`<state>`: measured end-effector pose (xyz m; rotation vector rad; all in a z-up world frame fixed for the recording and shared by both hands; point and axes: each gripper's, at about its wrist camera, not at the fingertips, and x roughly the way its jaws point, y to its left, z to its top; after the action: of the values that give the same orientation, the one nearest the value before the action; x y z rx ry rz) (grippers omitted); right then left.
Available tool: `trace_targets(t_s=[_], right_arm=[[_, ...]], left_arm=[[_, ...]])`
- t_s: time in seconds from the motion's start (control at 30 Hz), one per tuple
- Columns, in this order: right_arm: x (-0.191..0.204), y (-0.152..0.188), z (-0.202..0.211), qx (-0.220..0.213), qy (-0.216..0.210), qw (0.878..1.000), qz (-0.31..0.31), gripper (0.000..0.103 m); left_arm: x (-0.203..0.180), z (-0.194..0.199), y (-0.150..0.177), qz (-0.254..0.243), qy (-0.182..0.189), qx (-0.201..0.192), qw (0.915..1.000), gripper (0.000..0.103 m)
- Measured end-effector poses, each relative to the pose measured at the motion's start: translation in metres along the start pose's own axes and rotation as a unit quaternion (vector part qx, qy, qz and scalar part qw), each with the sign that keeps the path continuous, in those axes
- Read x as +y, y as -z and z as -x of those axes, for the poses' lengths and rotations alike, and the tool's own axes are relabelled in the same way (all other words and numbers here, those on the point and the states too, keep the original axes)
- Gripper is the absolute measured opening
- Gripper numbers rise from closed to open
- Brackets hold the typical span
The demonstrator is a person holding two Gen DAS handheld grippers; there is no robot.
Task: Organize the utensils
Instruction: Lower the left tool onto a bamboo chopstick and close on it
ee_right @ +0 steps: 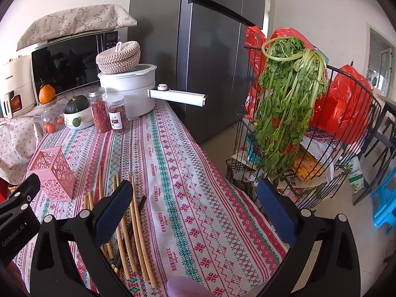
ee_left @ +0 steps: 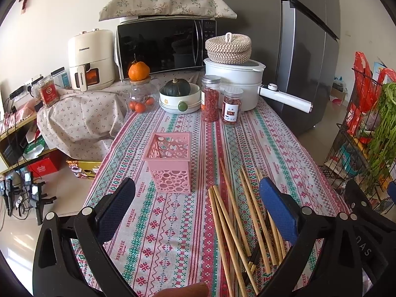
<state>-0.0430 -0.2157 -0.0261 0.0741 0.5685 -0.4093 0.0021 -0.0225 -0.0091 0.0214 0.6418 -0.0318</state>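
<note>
A: Where are the chopsticks?

B: The wooden chopsticks (ee_left: 237, 225) lie loose in a fan on the patterned tablecloth (ee_left: 173, 222), near the table's front. I count about eight, though overlap makes that uncertain. A dark pair (ee_left: 253, 259) lies half under them.

A: And the holder?

B: One pink holder (ee_left: 170, 162) with a cut-out circle pattern stands upright just left of the chopsticks, apart from them. Nothing shows inside it.

A: The grippers?

B: The left gripper (ee_left: 198, 185) hangs over the cloth with its jaws spread wide, holding nothing. The right gripper (ee_right: 194, 189) is equally wide and empty, above the table's right side, its left finger (ee_right: 113, 210) over the chopsticks.

A: Other containers?

B: Two clear jars (ee_left: 220, 99) of red dried bits, a glass jar (ee_left: 142, 97) with small oranges inside, and a bowl (ee_left: 179, 100) holding a dark green squash, all at the back.

A: Room to move?

B: Bare cloth runs along the right edge. A wire rack (ee_right: 329, 133) with greens and red bags stands beside that edge.
</note>
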Motion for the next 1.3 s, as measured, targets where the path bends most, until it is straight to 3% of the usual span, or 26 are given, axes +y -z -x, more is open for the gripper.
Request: trace_targets(t_s=[0.07, 0.17, 0.3, 0.33, 0.47, 0.53, 0.63, 0.73, 0.8, 0.93, 1.03, 1.1, 1.2, 1.3], right_arm=[[-0.002, 0.0, -0.001, 0.002, -0.004, 1.0, -0.005, 0.098], [-0.009, -0.003, -0.006, 0.022, -0.025, 0.999, -0.025, 0.098], [-0.019, -0.003, -0.025, 0.088, -0.09, 0.989, -0.074, 0.098], [-0.021, -0.003, -0.03, 0.104, -0.105, 0.986, -0.084, 0.098], [-0.018, 0.003, -0.058, 0.19, -0.159, 0.963, -0.102, 0.098], [-0.019, 0.007, -0.068, 0.222, -0.173, 0.952, -0.117, 0.098], [-0.018, 0.01, -0.085, 0.27, -0.185, 0.934, -0.143, 0.098], [-0.014, 0.01, -0.092, 0.275, -0.175, 0.936, -0.134, 0.098], [-0.013, 0.012, -0.094, 0.272, -0.173, 0.939, -0.117, 0.098], [-0.017, 0.017, -0.102, 0.295, -0.176, 0.932, -0.114, 0.098], [-0.026, 0.019, -0.104, 0.299, -0.177, 0.929, -0.127, 0.098], [-0.031, 0.021, -0.107, 0.307, -0.18, 0.923, -0.147, 0.098], [-0.04, 0.024, -0.111, 0.321, -0.197, 0.91, -0.175, 0.098], [-0.046, 0.025, -0.112, 0.325, -0.208, 0.902, -0.195, 0.098]], left_arm=[[0.006, -0.005, -0.001, 0.009, 0.005, 0.011, 0.9999, 0.096], [0.017, -0.021, 0.0, 0.035, 0.036, 0.059, 0.997, 0.096], [0.025, -0.05, 0.005, 0.049, 0.089, 0.151, 0.9833, 0.096], [0.027, -0.06, 0.009, 0.05, 0.09, 0.179, 0.9784, 0.096], [0.029, -0.08, 0.021, 0.038, 0.061, 0.231, 0.9704, 0.096], [0.032, -0.091, 0.027, 0.045, 0.046, 0.264, 0.9623, 0.096], [0.042, -0.11, 0.038, 0.095, 0.049, 0.326, 0.9395, 0.096], [0.044, -0.118, 0.046, 0.131, 0.05, 0.343, 0.9287, 0.085], [0.04, -0.124, 0.044, 0.132, 0.039, 0.347, 0.9277, 0.073], [0.028, -0.135, 0.041, 0.136, 0.035, 0.347, 0.9273, 0.069], [0.017, -0.141, 0.035, 0.115, 0.014, 0.33, 0.9369, 0.066], [0.013, -0.146, 0.034, 0.106, 0.001, 0.324, 0.9403, 0.058], [0.009, -0.156, 0.038, 0.107, -0.012, 0.328, 0.9386, 0.051], [0.006, -0.16, 0.037, 0.099, -0.03, 0.316, 0.9431, 0.048]])
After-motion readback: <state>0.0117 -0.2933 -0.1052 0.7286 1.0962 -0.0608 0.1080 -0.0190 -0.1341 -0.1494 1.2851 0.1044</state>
